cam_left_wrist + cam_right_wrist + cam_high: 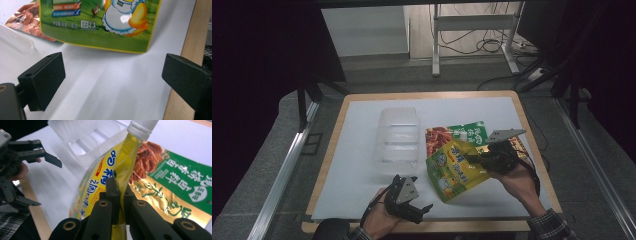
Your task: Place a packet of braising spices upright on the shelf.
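A yellow-green spouted pouch (454, 170) with a white cap (142, 128) hangs tilted above the white mat. My right gripper (479, 159) is shut on its edge, and in the right gripper view the pads (120, 192) pinch the yellow film just below the spout. My left gripper (422, 192) is near the table's front edge, left of the pouch, and stands open. In the left gripper view its jaws (112, 72) are wide apart over bare mat, with the pouch's bottom edge (100, 22) a little beyond them.
A clear plastic container (397, 140) stands in the middle of the mat. Flat on the mat behind the held pouch lie a red food pouch (437, 136) and a green and gold one (469, 131). The wooden table rim (532, 150) runs along the right.
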Demonstrator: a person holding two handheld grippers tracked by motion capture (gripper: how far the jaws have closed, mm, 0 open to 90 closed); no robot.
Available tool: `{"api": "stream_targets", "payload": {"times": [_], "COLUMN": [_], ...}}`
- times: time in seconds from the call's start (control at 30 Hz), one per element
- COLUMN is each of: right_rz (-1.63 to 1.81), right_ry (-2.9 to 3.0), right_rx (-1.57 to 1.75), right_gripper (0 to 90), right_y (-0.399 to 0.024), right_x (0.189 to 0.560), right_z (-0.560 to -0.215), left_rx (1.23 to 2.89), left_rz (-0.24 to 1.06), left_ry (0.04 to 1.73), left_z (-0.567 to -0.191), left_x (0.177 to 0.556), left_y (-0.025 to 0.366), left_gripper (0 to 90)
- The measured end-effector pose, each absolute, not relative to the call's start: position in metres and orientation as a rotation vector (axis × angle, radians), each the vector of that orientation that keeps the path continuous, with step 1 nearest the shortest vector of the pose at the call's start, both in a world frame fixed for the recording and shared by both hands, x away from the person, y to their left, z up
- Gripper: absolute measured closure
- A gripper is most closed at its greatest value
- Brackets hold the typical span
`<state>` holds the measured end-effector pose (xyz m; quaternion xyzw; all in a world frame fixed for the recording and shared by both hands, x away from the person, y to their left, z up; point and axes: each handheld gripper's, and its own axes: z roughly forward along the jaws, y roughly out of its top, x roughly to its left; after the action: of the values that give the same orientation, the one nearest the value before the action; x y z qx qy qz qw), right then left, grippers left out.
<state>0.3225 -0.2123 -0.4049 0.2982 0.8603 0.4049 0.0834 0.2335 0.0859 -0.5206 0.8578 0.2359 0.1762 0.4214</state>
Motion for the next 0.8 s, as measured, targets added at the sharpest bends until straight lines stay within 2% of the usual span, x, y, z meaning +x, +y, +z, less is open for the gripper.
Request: {"api": "stream_targets", "payload": {"times": [0.4, 0.8], "right_rz": [1.182, 1.194], "right_ry": [2.544, 2.503], "right_rx": [0.815, 0.797], "right_gripper": [89.1, 89.1], "right_y": [-0.198, -0.196], "right_x": [0.330, 0.350], "right_z": [-0.369, -0.352], "left_rx": [2.136, 2.145], "left_rz": [0.491, 0.527], "left_ry": [0.592, 0.597], "left_z": [-0.515, -0.516], "left_x": [0.228, 0.224], "left_y": [0.095, 0.103], "left_gripper": [3.4, 3.1]}}
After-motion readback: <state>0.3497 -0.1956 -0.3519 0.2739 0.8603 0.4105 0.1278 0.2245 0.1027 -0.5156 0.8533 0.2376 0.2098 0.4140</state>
